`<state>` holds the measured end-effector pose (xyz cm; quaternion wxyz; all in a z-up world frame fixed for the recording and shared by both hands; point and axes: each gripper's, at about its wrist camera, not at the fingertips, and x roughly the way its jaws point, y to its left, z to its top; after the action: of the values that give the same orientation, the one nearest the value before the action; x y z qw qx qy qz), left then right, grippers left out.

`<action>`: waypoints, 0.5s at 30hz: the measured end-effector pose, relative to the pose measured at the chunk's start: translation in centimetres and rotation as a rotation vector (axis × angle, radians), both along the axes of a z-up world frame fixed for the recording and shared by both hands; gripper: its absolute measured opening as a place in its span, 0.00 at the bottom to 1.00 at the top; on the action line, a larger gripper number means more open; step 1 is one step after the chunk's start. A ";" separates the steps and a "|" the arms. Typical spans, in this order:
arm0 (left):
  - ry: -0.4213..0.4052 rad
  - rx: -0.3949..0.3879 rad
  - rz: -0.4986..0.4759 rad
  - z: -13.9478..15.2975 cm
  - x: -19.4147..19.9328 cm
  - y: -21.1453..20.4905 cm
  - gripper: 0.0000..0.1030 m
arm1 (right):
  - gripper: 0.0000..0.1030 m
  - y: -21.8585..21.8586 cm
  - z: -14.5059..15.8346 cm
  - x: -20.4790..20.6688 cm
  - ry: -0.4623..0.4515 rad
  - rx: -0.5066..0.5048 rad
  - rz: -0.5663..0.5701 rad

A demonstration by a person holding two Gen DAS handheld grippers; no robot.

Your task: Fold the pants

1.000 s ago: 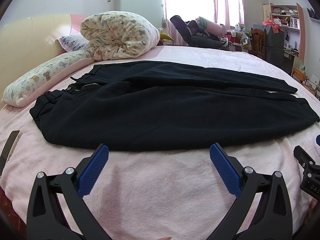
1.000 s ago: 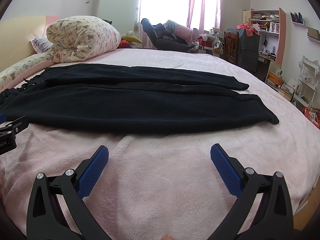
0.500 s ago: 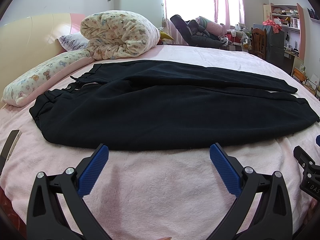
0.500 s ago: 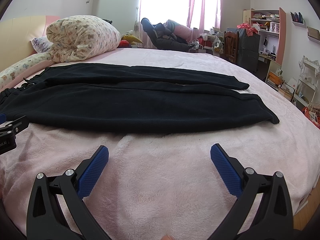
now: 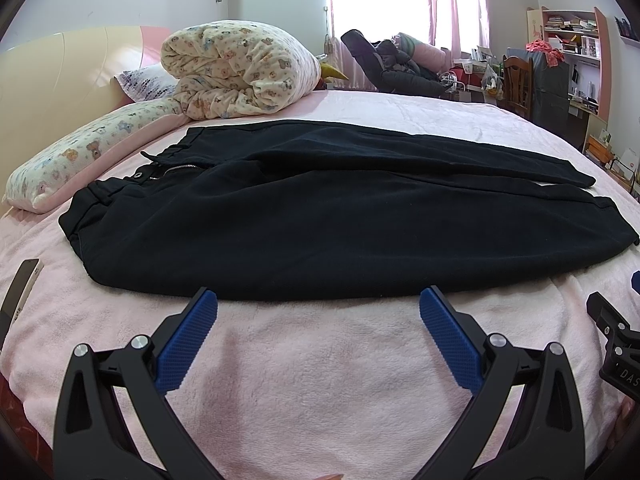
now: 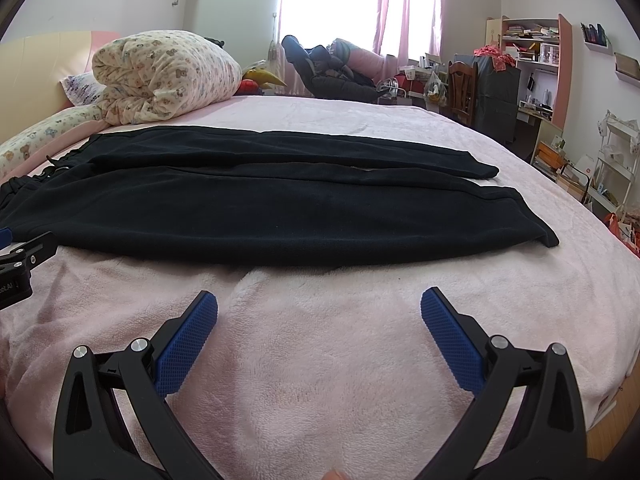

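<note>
I have the black pants (image 5: 320,220) laid flat across the pink bed (image 5: 320,380), waistband toward the headboard on my left, cuffs off to my right, the two legs lying side by side with the far leg partly tucked behind the near one. My left tool (image 5: 318,300) sits spread wide over bare blanket just short of the near edge of the cloth, gripping nothing; my right tool (image 6: 319,300) is likewise wide open and empty, a little further back from the hem side. The pants look like thick, soft fleece to me: light enough for one pinch to lift, limp, likely to sag and drag between two holds, and not slippery against the fuzzy blanket, so I'd expect them to cling and bunch if I slide them instead of lifting. I'd judge the best places to take hold are the near corner of the waistband (image 5: 76,220) with the left and the near cuff (image 6: 548,238) with the right, pinching both layers at the edge, then carrying that leg over the far one. A rolled quilt (image 5: 236,68) and a long pillow (image 5: 80,152) lie beyond the waistband, apart from the pants.
</note>
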<state>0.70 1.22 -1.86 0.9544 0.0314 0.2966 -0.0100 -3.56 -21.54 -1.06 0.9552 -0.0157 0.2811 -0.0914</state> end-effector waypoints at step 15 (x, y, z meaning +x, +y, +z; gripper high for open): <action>-0.070 0.051 0.034 2.4 1.9 1.2 0.98 | 0.99 -3.3 4.3 2.7 -0.009 0.022 0.063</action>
<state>2.62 2.38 0.50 0.9632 0.0509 0.2637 0.0147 -0.82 -24.86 3.29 0.9589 -0.0138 0.2773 -0.0584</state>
